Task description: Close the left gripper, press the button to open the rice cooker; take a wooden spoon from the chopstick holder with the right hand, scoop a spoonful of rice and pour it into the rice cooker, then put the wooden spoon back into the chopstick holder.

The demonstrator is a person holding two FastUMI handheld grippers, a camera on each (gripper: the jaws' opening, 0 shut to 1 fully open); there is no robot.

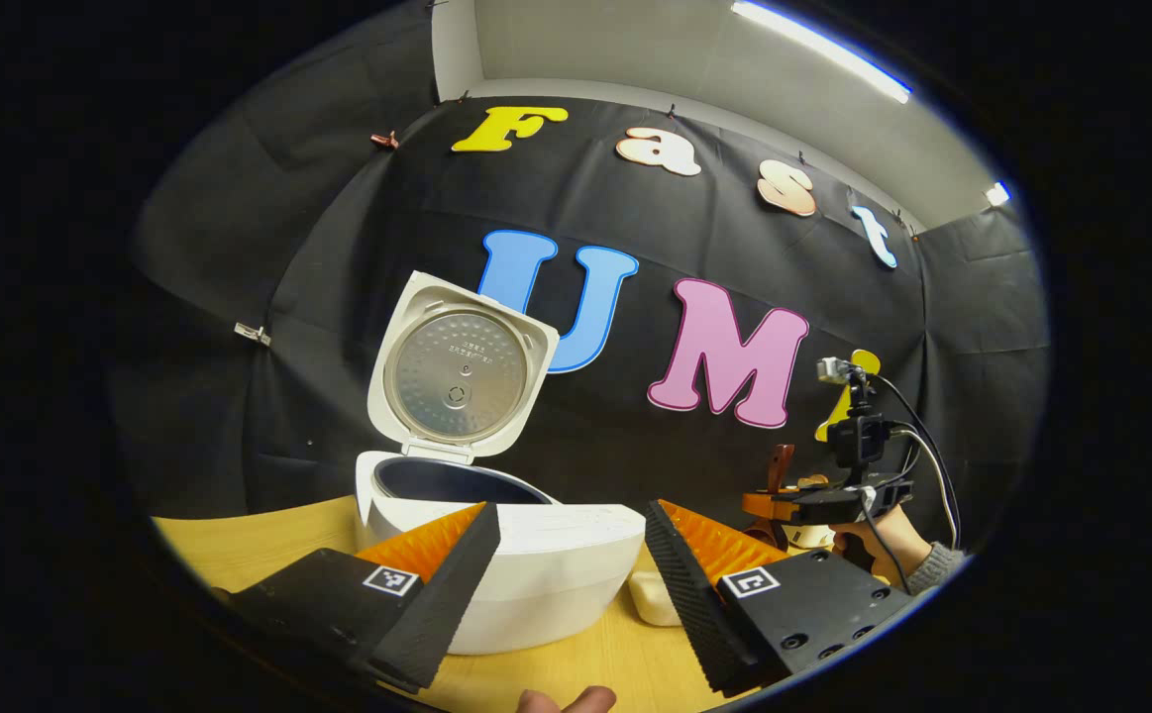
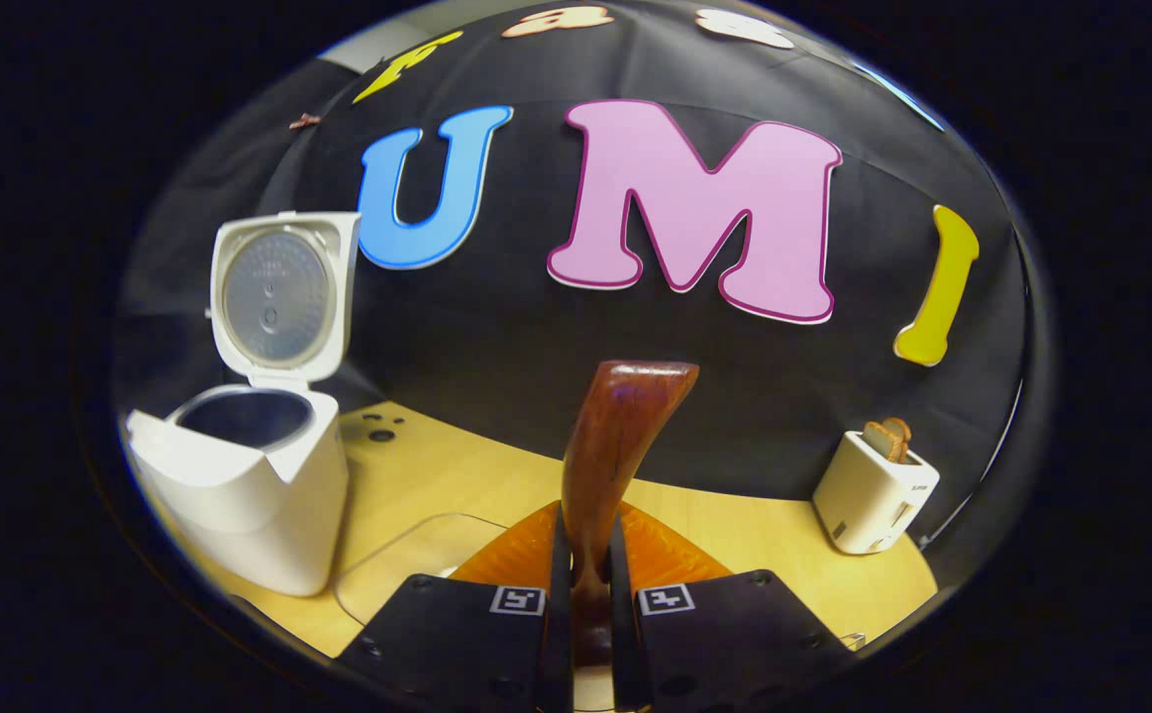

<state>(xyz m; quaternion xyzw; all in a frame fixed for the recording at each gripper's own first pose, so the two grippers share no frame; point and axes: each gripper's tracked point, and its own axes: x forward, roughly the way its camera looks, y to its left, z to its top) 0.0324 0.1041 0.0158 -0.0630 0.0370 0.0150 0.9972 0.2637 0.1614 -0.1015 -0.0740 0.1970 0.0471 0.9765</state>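
White plastic rice cooker (image 1: 526, 569) on the pale wooden table (image 1: 249, 550), lid (image 1: 459, 368) swung fully up, dark inner pot (image 1: 457, 483) exposed. Left gripper (image 1: 571, 555) hovering just in front of the cooker body, fingers spread wide, nothing between them. Farther right in the left gripper view, the right gripper (image 1: 784, 505) in a hand (image 1: 878, 545). In the right gripper view, right gripper (image 2: 587, 584) clamped narrow on the reddish-brown wooden spoon (image 2: 615, 446), handle rising upright between both fingers, flared end on top. Rice cooker (image 2: 249, 495) well off to the left, open. Small white toaster (image 2: 873, 490) with a slice of bread far right on the table (image 2: 457, 475). Chopstick holder hidden under the gripper, position impossible to tell.
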